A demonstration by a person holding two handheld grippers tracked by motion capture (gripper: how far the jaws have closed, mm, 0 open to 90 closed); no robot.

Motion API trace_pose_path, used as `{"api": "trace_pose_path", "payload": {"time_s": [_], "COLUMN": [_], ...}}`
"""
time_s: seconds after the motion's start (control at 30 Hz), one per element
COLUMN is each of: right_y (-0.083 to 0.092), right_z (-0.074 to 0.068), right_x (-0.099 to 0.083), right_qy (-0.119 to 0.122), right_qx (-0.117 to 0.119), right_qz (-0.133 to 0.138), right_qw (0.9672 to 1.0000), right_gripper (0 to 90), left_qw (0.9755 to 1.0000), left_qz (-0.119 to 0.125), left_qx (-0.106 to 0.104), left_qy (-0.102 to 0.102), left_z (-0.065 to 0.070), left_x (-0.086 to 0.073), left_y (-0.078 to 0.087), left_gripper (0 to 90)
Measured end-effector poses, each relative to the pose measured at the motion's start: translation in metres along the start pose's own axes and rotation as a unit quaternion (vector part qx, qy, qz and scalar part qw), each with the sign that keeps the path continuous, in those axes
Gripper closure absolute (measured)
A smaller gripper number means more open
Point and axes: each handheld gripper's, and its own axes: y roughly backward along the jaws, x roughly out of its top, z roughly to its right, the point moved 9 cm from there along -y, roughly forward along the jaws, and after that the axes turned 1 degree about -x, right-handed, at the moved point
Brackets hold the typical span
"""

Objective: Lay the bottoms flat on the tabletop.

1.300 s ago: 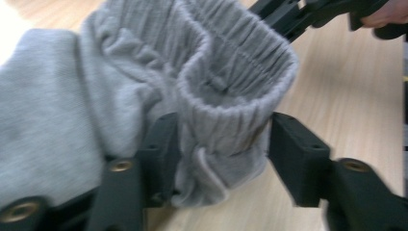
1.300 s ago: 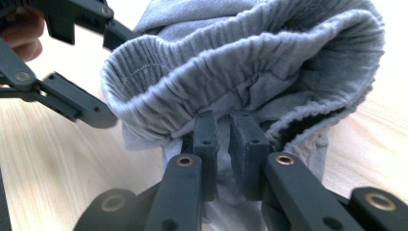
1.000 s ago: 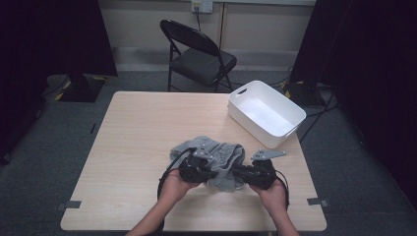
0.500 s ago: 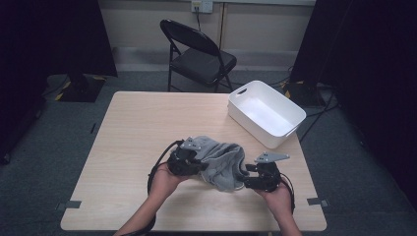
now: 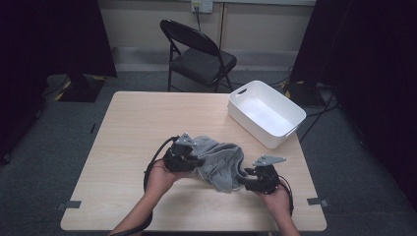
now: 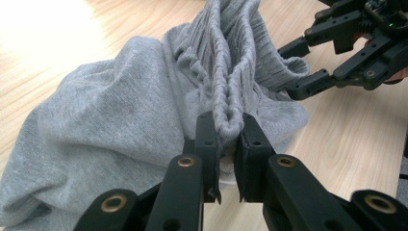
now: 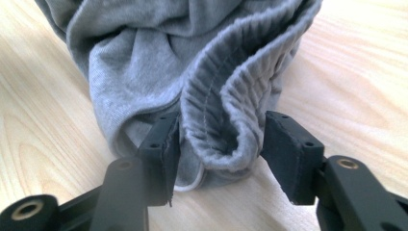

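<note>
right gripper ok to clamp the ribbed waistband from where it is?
Probably yes. The ribbed waistband already loops between the right gripper's jaws, which have just been closing; nothing blocks them. The left gripper pinches it elsewhere.

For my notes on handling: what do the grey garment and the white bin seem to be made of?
The grey garment looks like soft knit cotton or fleece, matte: it has fine knit texture, a ribbed elastic band and limp folds. The white bin seems to be rigid moulded plastic, smooth with slight sheen, with a cut-out handle.

Dim, dark-edged room from above; the table (image 5: 147,128) is evenly lit. Close views are sharp, with glare at 11 o'clock.
</note>
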Motion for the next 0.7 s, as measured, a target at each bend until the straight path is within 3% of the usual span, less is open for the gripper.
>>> {"api": "trace_pose_path", "payload": {"time_s": [0.43, 0.7], "right_y": [-0.005, 0.007], "right_z": [0.002, 0.004], "right_x": [-0.006, 0.004], "right_qy": [-0.02, -0.041], "right_qx": [0.021, 0.033], "right_qz": [0.001, 0.018], "right_qw": [0.9996, 0.9984], "right_gripper": [69.0, 80.9], "left_qw": [1.0, 0.9999], "left_qz": [-0.002, 0.001], "left_qx": [0.003, 0.01], "left_qy": [0.003, 0.005], "left_z": [-0.004, -0.011], "left_x": [-0.001, 0.002], "left_y": [0.005, 0.021], "left_gripper": [81.7, 81.8]}}
